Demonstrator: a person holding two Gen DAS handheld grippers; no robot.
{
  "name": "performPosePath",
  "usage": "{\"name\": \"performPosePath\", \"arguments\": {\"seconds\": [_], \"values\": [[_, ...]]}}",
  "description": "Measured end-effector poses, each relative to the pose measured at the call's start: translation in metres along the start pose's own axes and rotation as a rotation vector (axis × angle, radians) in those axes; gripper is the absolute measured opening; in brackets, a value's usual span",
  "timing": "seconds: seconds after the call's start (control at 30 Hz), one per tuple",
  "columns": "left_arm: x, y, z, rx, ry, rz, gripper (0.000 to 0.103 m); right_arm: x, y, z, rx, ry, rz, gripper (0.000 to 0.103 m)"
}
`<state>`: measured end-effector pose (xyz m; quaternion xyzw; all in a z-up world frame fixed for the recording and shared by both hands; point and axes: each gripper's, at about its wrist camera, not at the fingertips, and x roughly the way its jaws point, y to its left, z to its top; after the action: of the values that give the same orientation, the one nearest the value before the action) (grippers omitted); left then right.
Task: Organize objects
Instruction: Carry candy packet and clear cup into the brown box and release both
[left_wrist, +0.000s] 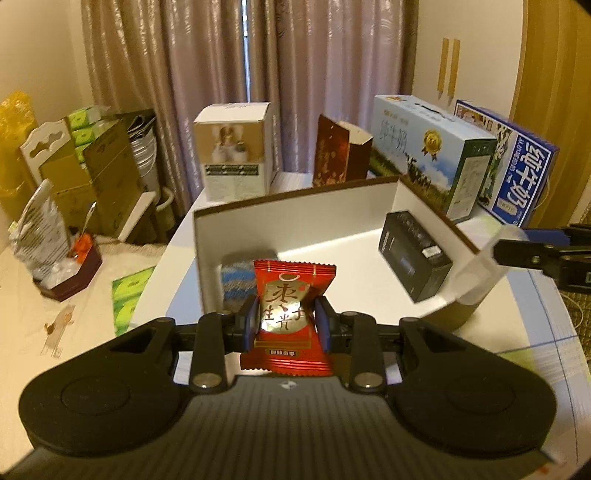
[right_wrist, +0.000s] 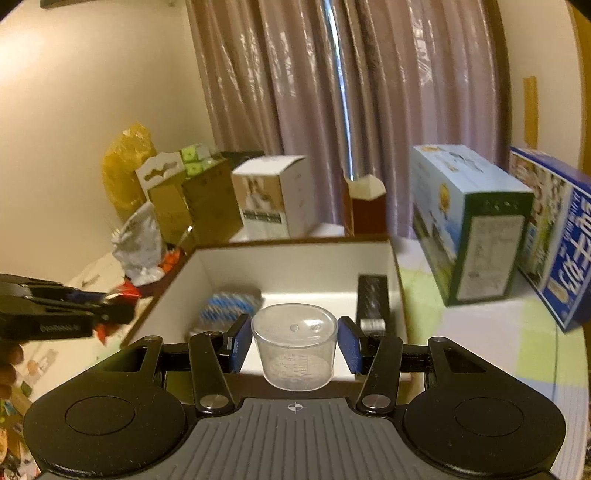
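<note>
My left gripper (left_wrist: 287, 319) is shut on a red candy packet (left_wrist: 291, 295), held upright at the near wall of an open white-lined box (left_wrist: 295, 206). Inside the box lie a blue-striped packet (left_wrist: 236, 282) and a black box (left_wrist: 413, 258). My right gripper (right_wrist: 294, 341) is shut on a small clear plastic cup (right_wrist: 295, 347), held over the near edge of the same box (right_wrist: 295, 242). In the left wrist view the right gripper (left_wrist: 532, 256) and the cup (left_wrist: 476, 275) appear at the box's right corner. The left gripper (right_wrist: 74, 314) with the red packet (right_wrist: 123, 291) shows left of the box.
Behind the box stand a white carton (left_wrist: 234, 147), a dark red carton (left_wrist: 338, 151) and two milk cartons (left_wrist: 432, 151) (left_wrist: 517, 166). Curtains hang behind. Cardboard boxes, bags and a small tray (left_wrist: 70, 280) of clutter fill the left side, off the table.
</note>
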<state>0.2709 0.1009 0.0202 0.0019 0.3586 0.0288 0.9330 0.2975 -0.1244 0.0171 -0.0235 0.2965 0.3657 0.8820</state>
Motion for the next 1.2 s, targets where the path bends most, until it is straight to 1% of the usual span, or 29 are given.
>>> {"name": "performPosePath", "arguments": {"seconds": [0.2,0.4,0.63,0.93,1.2], "values": [[0.034,-0.003,0.02,0.021,0.018,-0.007,0.027,0.036,0.001,0.017,-0.007,0.016,0.002,0.048],[0.076,-0.001,0.031,0.012,0.079,-0.025,0.027,0.072,-0.002,0.021,-0.027,0.061,-0.017,0.048],[0.124,-0.001,0.042,0.01,0.143,-0.042,0.027,0.112,-0.017,0.026,-0.011,0.108,-0.046,0.048],[0.181,-0.004,0.047,0.027,0.223,-0.046,0.027,0.157,-0.029,0.031,-0.014,0.179,-0.071,0.048],[0.209,-0.004,0.049,0.024,0.243,-0.045,0.028,0.18,-0.035,0.03,-0.012,0.218,-0.084,0.048]]}}
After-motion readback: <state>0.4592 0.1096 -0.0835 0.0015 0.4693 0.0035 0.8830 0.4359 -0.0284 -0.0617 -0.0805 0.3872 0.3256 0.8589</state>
